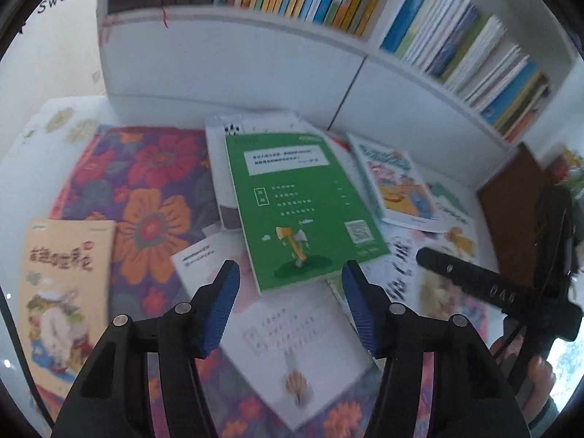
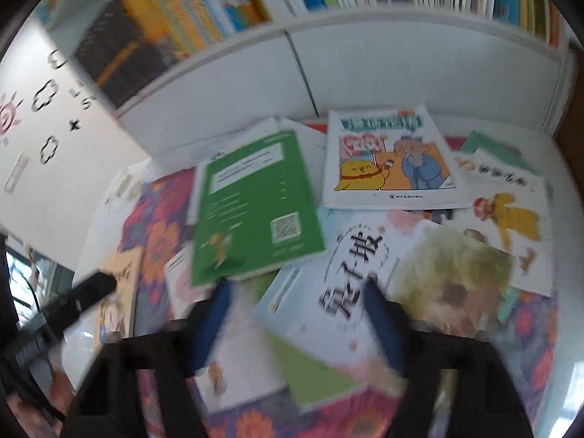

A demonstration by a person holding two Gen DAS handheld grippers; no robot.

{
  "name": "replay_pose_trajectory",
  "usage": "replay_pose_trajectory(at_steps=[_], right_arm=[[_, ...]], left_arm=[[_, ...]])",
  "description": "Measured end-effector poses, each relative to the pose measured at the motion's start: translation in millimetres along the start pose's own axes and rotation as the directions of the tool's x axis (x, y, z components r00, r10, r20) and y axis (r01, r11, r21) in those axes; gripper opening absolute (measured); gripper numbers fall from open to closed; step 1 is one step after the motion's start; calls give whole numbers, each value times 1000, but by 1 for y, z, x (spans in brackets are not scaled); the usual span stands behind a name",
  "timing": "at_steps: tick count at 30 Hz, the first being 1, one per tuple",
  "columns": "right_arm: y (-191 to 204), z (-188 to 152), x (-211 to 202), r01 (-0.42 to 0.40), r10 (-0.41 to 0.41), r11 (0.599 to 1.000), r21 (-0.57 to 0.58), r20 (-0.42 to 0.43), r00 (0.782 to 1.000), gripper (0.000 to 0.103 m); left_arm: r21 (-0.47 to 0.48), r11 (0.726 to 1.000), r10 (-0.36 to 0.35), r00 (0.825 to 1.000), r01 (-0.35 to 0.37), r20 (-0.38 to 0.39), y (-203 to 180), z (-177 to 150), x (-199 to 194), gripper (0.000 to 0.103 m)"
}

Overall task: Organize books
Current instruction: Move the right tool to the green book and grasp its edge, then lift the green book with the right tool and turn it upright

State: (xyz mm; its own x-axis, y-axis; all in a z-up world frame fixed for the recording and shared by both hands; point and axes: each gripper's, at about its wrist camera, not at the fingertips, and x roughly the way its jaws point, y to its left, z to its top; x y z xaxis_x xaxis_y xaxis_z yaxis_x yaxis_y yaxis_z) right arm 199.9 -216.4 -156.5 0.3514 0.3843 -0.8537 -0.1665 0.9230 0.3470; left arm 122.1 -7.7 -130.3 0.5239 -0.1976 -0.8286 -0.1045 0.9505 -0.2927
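My left gripper point(image 1: 290, 273) hangs above the pile with its jaws apart and nothing between them; the blue pads point(image 1: 222, 310) touch no cover. Just past their tips, toward twelve o'clock, lies the green book point(image 1: 299, 204), back cover up, slanted across a white book point(image 1: 222, 168) beneath it. Under the jaws sits a white booklet point(image 1: 303, 339) with faint lettering. At nine o'clock a tan picture book point(image 1: 62, 284) rests on the flowered cloth point(image 1: 153, 189) that covers the counter point(image 1: 22, 153). At two o'clock lies a cartoon book point(image 1: 398, 182) with a yellow figure on its cover. The white bookshelf point(image 1: 255, 58) stands across the top, its upper tier packed with upright spines.

My right gripper point(image 2: 295, 292) is blurred, yet its jaws plainly stand apart and empty, hovering over a white book with large black characters point(image 2: 346, 273). From there the green book point(image 2: 252, 204) lies at eleven o'clock and the cartoon book point(image 2: 390, 160) at one o'clock. A book showing a yellow-coated figure point(image 2: 511, 219) lies at two o'clock. My other gripper shows as a dark bar at nine o'clock in this view.
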Motion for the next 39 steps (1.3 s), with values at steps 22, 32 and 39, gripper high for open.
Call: replay_pose_trajectory(at_steps=[22, 32, 39], right_arm=[[0, -7, 61, -4, -6, 995, -103, -96, 995, 46], [-32, -153, -6, -96, 76, 994, -59, -282, 957, 47], [-63, -193, -20, -115, 119, 993, 29, -274, 954, 48]], left_arm=[[133, 991, 17, 987, 4, -161, -11, -25, 65, 59], [213, 972, -26, 943, 102, -332, -33, -154, 17, 59], [142, 984, -57, 947, 107, -316, -19, -171, -2, 59]])
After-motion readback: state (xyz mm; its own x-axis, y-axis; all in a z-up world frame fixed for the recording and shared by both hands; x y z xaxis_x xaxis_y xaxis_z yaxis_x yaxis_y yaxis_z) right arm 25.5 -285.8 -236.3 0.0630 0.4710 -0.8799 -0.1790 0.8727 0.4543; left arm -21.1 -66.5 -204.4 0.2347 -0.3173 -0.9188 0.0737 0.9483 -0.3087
